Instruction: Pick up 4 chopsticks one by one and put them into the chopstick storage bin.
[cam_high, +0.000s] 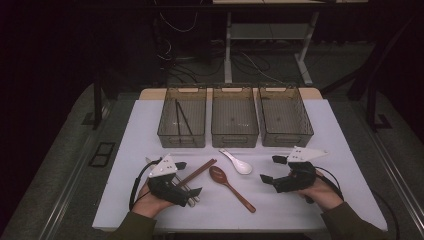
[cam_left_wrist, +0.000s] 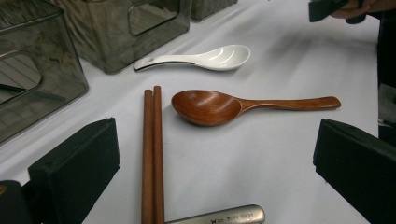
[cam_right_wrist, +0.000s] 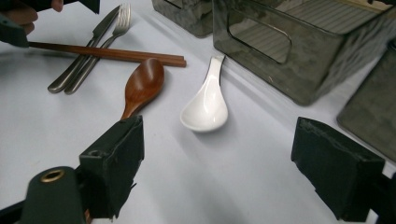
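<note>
Wooden chopsticks (cam_left_wrist: 152, 154) between the open left tool (cam_left_wrist: 215, 163), beside faintly engraved, unreadable metal handle (cam_left_wrist: 219, 216)

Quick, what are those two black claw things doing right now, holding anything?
Left gripper: open, jaws wide apart, holding nothing, brown wooden chopsticks between them.
Right gripper: open, holding nothing.

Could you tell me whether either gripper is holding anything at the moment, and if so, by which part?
Nothing is held. The left gripper stands open around the wooden chopsticks, and the right gripper is open above the cloth.
</note>
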